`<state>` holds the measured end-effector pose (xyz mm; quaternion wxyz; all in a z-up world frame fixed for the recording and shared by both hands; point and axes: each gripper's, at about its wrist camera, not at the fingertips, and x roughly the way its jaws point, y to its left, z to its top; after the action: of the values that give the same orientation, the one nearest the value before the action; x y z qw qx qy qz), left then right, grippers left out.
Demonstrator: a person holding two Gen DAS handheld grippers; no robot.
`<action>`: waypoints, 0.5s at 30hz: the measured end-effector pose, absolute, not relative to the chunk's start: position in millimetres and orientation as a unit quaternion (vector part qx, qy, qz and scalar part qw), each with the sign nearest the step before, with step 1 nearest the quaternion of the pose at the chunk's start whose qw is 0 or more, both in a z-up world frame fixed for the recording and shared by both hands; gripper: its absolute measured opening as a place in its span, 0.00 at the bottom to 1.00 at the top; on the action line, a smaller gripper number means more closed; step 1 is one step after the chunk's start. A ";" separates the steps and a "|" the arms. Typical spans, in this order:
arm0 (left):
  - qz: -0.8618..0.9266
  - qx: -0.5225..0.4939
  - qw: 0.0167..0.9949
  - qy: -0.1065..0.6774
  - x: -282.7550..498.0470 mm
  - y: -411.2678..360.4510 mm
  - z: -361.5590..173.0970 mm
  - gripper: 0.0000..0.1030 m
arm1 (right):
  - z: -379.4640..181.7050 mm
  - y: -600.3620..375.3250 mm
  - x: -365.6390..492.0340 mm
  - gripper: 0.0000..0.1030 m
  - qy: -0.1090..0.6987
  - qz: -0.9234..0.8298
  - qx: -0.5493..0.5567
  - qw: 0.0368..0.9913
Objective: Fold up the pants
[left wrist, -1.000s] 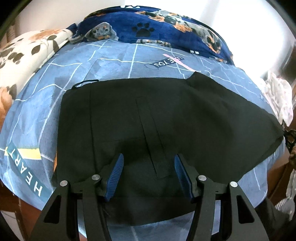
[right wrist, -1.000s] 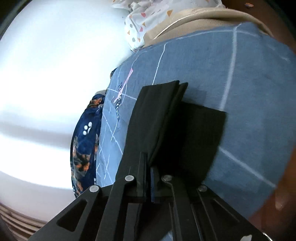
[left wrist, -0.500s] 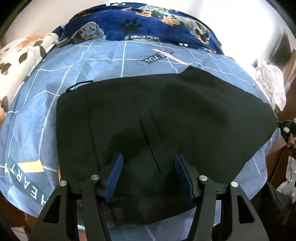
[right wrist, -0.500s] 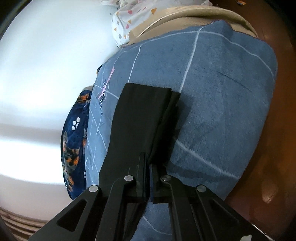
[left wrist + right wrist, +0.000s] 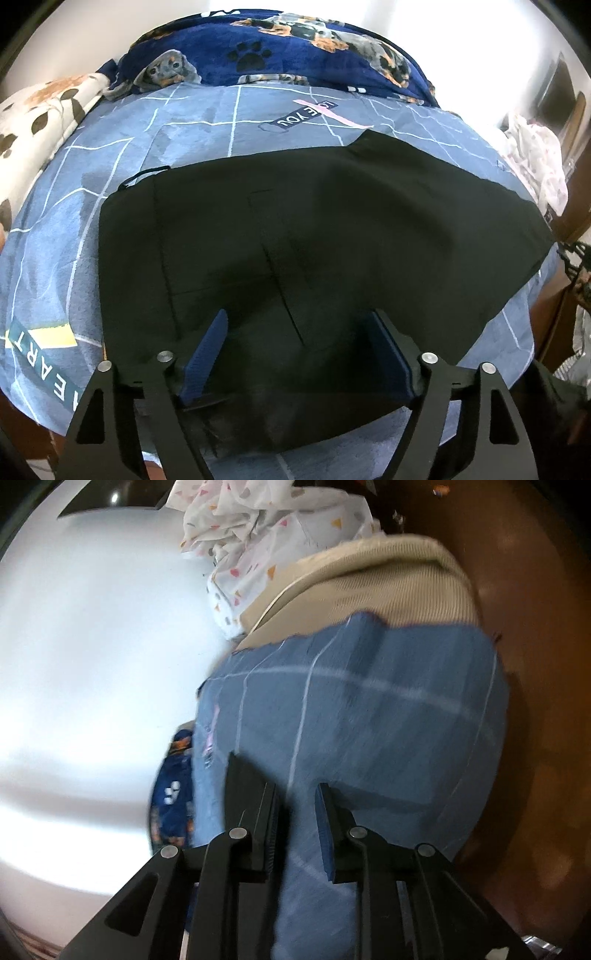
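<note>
Black pants lie spread flat across the blue checked bedsheet, waist end at the left with a small loop, legs reaching to the right edge of the bed. My left gripper is open, its blue pads straddling the near part of the pants, just above the cloth. My right gripper is open and empty over the blue bedsheet; the pants do not show in the blurred right wrist view.
A navy dog-print blanket lies along the far side of the bed. A white spotted cloth is at the left. White patterned fabric and a beige cover lie past the bed's end. Brown floor lies beside it.
My right gripper has opened and let go of the pants' leg end, then swung away so the pants left its view. My left gripper stayed open over the pants, its view shifting slightly.
</note>
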<state>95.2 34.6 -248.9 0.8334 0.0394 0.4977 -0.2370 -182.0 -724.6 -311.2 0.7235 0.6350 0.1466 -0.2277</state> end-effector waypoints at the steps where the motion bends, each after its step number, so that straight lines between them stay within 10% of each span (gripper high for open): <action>1: -0.236 0.044 0.834 0.497 94.8 32.3 -249.2 0.79 | -310.3 -726.2 -181.3 0.18 0.150 -0.231 0.630 0.726; 15: -0.235 0.045 0.833 0.498 95.5 26.3 -250.1 0.87 | -273.4 -707.8 -124.7 0.16 0.253 -0.228 0.517 0.785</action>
<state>95.5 26.3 -250.1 0.8333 0.0453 0.4985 -0.2346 -124.7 -707.8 -273.4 0.7855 0.5166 0.2530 -0.2284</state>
